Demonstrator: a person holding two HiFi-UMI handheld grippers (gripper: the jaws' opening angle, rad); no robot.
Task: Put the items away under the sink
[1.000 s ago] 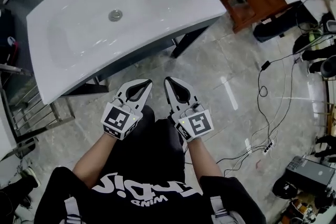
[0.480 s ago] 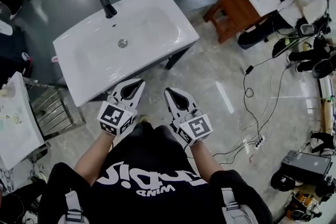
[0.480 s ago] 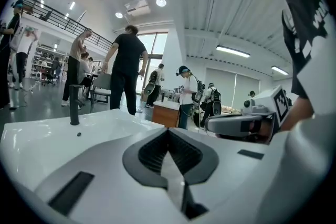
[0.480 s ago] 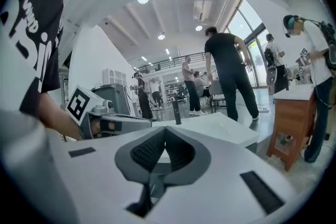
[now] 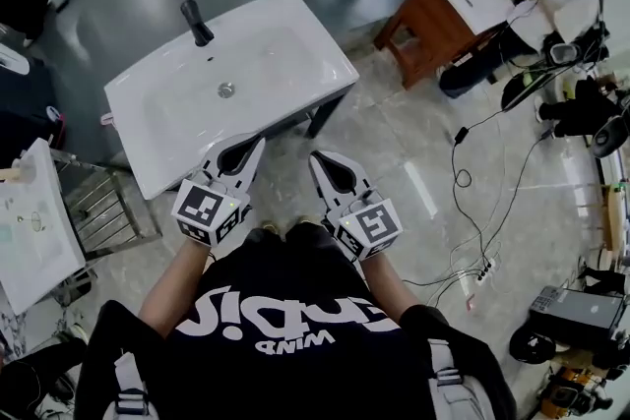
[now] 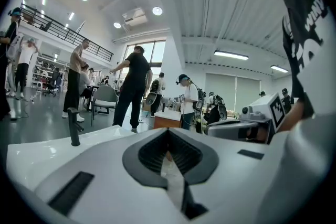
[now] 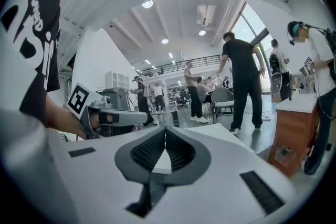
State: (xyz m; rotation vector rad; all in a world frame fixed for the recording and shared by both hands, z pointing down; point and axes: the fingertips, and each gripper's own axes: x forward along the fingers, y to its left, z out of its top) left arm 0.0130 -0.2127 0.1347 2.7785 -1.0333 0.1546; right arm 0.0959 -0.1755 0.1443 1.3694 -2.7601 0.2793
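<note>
A white sink basin (image 5: 285, 64) with a black faucet (image 5: 195, 21) stands on a dark frame ahead of me. My left gripper (image 5: 253, 145) is held at waist height just before the basin's near edge, shut with nothing in it. My right gripper (image 5: 317, 156) is beside it over the floor, also shut and empty. In the left gripper view the left gripper (image 6: 168, 131) has its jaws meeting at the tips, with the faucet (image 6: 73, 126) beyond. The right gripper view shows the right gripper (image 7: 165, 129) closed the same way. No loose items show. The space under the sink is hidden.
A metal rack (image 5: 98, 202) and a white counter (image 5: 34, 231) stand at the left. A wooden cabinet (image 5: 433, 25) with a white top is at the upper right. Cables (image 5: 477, 211) trail over the tiled floor at the right. Several people stand beyond the sink.
The view has pulled back from the sink, which now looks smaller and farther. Both grippers stay shut and side by side; the left one has drifted slightly left.
</note>
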